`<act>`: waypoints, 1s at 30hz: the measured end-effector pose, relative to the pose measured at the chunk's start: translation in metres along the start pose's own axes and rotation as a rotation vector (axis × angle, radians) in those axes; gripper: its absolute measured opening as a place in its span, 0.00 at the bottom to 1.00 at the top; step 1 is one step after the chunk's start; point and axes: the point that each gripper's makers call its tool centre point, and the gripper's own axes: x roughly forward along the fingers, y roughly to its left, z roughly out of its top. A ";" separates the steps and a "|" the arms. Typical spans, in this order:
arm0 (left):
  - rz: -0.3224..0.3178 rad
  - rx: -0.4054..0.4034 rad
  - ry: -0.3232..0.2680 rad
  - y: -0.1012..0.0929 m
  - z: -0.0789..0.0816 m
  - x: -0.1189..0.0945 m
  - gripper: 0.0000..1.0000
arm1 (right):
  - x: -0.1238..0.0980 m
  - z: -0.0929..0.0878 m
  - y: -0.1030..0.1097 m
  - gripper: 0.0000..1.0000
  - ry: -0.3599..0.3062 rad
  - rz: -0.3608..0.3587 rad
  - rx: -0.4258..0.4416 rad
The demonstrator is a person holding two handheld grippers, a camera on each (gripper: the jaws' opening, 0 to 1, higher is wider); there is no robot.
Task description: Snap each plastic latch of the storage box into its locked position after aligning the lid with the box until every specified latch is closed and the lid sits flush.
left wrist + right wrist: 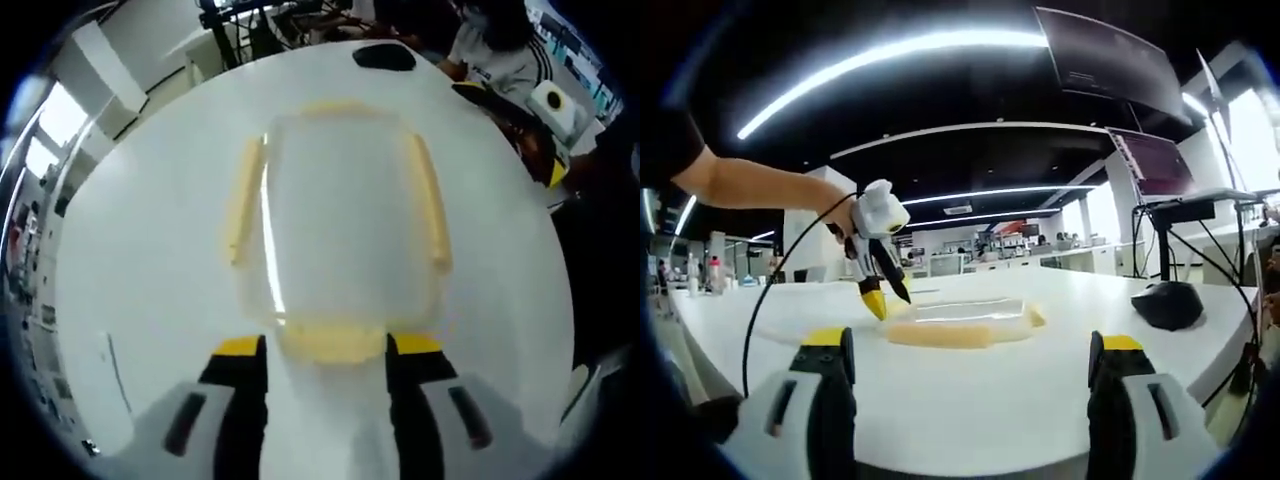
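Storage box (340,225) lies flat on the white table (150,300), clear lid (345,200) on top, seen from above in the left gripper view; in the right gripper view the same box (960,325) sits low near the table's middle. 4 pale yellow latches visible: near latch (330,343), left latch (243,200), right latch (432,205), far latch (340,107). Whether any latch is snapped down cannot be told. Left gripper (327,350) hangs over the near end of the box, jaws spread apart with the near latch lying between the 2 yellow tips, not clamped on it; seen from the right gripper view, this gripper (885,298) points down at the box's left end, held by a person's hand (840,218). Right gripper (970,345) is well back from the box, low over the table, jaws wide apart and holding nothing. A black mouse (1170,303) rests on the table to the right of the box. A seated person (495,50) is at the table's far edge.
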 end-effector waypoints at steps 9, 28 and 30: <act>0.006 0.023 0.027 0.001 0.001 0.000 0.43 | -0.001 0.005 -0.005 0.98 -0.007 -0.013 -0.007; 0.026 0.038 0.073 -0.007 -0.008 0.005 0.41 | 0.003 0.016 0.003 0.97 -0.017 0.000 -0.015; 0.027 0.040 0.075 -0.007 -0.009 0.005 0.40 | 0.003 0.016 0.006 0.97 -0.017 0.003 -0.014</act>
